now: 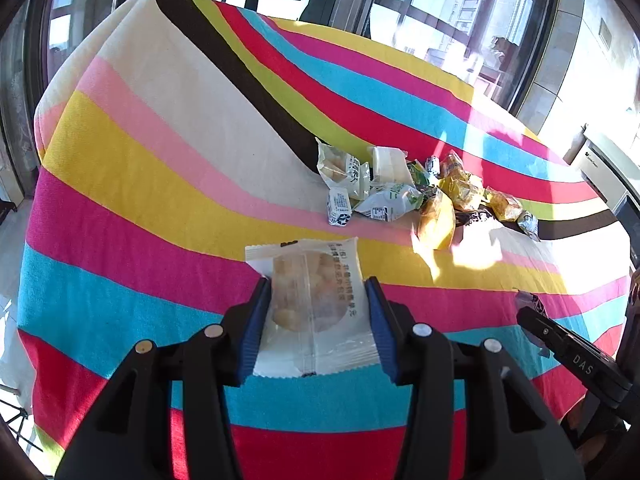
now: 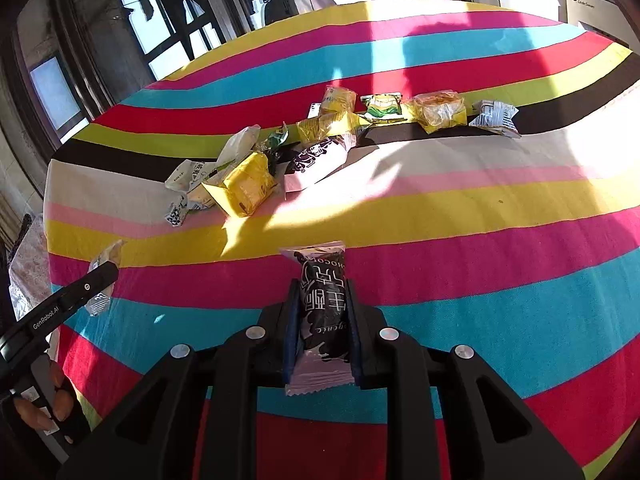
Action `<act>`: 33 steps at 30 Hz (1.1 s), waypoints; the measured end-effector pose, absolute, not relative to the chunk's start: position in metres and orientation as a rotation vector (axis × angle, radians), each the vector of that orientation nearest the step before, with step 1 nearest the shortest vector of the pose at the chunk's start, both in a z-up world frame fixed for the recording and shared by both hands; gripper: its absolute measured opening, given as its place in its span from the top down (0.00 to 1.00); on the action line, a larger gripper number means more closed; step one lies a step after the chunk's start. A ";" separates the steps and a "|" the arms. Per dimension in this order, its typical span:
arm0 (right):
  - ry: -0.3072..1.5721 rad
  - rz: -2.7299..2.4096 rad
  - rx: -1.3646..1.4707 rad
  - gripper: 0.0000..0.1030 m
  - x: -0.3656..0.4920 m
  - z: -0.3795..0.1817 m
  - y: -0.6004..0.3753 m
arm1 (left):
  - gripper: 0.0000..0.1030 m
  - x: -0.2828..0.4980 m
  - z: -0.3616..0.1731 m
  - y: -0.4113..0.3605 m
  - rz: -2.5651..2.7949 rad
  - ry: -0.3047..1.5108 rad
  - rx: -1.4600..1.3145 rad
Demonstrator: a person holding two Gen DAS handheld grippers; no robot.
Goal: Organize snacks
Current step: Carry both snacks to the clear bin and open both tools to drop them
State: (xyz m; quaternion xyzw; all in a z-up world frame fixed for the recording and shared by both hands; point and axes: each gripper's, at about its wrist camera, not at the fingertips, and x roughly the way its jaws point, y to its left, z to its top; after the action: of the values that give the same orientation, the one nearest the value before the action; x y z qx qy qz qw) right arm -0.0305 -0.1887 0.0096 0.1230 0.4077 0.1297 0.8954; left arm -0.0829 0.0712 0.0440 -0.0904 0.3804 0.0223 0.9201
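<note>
The left hand-held gripper clamps a clear snack packet; the right hand-held gripper clamps a black chocolate bar; the snack pile lies at twelve o'clock.

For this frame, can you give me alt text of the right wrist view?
The right gripper grips a black chocolate snack packet with white lettering above a brightly striped tablecloth. Beyond lies a loose cluster of yellow, green and white snack packets; the left gripper holds a clear packet at left.
</note>
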 end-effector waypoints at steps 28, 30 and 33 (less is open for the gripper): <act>0.865 0.252 0.197 0.79 -0.185 0.027 -0.250 | 0.53 -0.134 0.027 -0.062 -0.299 0.872 0.005; 0.858 0.251 0.194 0.79 -0.194 0.030 -0.257 | 0.53 -0.139 0.029 -0.069 -0.318 0.870 0.011; 0.841 0.236 0.195 0.79 -0.210 0.035 -0.270 | 0.53 -0.146 0.032 -0.082 -0.350 0.861 0.041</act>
State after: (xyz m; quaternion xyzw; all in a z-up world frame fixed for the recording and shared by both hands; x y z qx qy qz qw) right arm -0.2103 -0.2705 0.0347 0.0942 0.4068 0.1143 0.9014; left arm -0.1460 -0.0821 0.0316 0.0199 0.4153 -0.1687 0.8937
